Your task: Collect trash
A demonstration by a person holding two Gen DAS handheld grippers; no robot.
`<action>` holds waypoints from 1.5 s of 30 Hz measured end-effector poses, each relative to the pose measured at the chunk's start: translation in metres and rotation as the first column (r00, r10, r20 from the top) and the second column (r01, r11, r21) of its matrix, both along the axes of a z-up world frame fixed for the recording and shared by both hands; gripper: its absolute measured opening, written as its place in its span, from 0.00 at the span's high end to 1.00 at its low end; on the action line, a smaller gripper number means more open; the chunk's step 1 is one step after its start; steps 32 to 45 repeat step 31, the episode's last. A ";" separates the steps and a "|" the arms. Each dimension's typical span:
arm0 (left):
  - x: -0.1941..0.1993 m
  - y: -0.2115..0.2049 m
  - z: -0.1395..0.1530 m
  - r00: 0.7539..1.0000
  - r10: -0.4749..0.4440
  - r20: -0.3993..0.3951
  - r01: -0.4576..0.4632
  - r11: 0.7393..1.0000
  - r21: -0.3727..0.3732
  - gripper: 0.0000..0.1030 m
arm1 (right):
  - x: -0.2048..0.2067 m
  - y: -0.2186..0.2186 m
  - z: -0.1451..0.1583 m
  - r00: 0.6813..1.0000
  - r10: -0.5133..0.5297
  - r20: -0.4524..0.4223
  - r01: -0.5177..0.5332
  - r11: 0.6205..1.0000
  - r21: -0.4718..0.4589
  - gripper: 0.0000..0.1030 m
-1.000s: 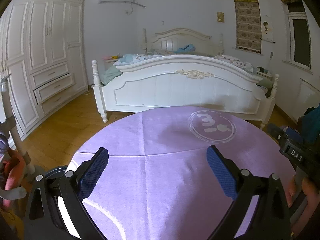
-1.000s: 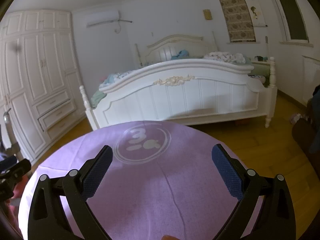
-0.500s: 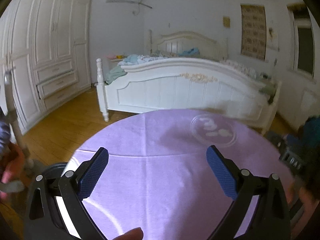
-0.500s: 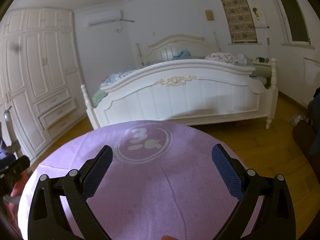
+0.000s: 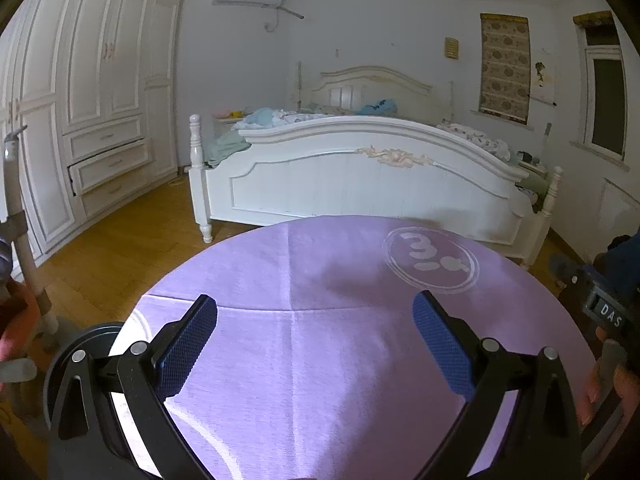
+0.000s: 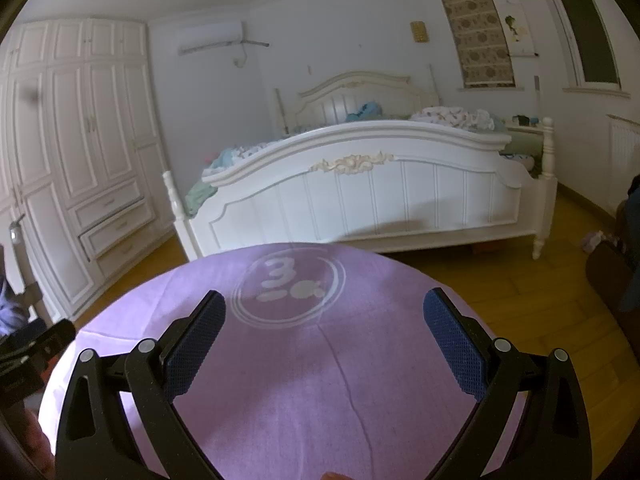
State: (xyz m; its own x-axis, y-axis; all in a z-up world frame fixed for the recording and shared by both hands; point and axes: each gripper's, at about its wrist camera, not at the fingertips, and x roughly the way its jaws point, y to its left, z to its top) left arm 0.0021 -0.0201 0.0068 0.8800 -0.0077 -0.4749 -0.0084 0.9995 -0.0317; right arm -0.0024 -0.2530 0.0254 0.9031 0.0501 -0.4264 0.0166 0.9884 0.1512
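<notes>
A round table under a purple cloth (image 5: 340, 344) (image 6: 320, 380) fills the lower half of both views; the cloth carries a white circular logo (image 5: 431, 259) (image 6: 289, 285). No trash shows on the cloth in either view. My left gripper (image 5: 315, 320) hovers open over the near part of the table, nothing between its blue pads (image 5: 186, 350). My right gripper (image 6: 323, 316) also stands open above the cloth, just short of the logo. The right gripper's body (image 5: 600, 304) shows at the right edge of the left wrist view, a hand on it.
A white bed (image 5: 360, 176) (image 6: 360, 192) with heaped bedding stands beyond the table. White wardrobes with drawers (image 5: 92, 120) line the left wall. A dark round bin (image 5: 80, 344) sits at the table's left. Wooden floor (image 6: 520, 288) lies open to the right.
The left wrist view has swung left and back a little; bed and logo shifted in frame. The right gripper has barely moved. Both stay open.
</notes>
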 end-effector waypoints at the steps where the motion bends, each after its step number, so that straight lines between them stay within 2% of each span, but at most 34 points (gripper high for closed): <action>1: 0.000 0.000 0.000 1.000 -0.002 -0.002 0.002 1.000 0.001 0.05 | 0.000 0.000 0.000 1.000 0.000 -0.001 0.000 1.000 -0.001 0.05; 21: 0.000 0.004 -0.003 0.998 -0.059 -0.024 0.059 0.998 -0.030 0.05 | -0.004 0.004 0.003 1.000 -0.005 -0.001 0.005 1.000 0.005 0.05; 29: 0.003 0.005 -0.007 0.997 -0.052 -0.057 0.049 0.997 -0.061 0.05 | -0.005 0.003 0.002 1.000 -0.005 0.003 0.005 1.000 0.005 0.05; 45: 0.003 0.004 -0.007 0.997 -0.055 -0.056 0.052 0.997 -0.055 0.05 | -0.005 0.003 0.002 1.000 -0.005 0.002 0.005 1.000 0.005 0.05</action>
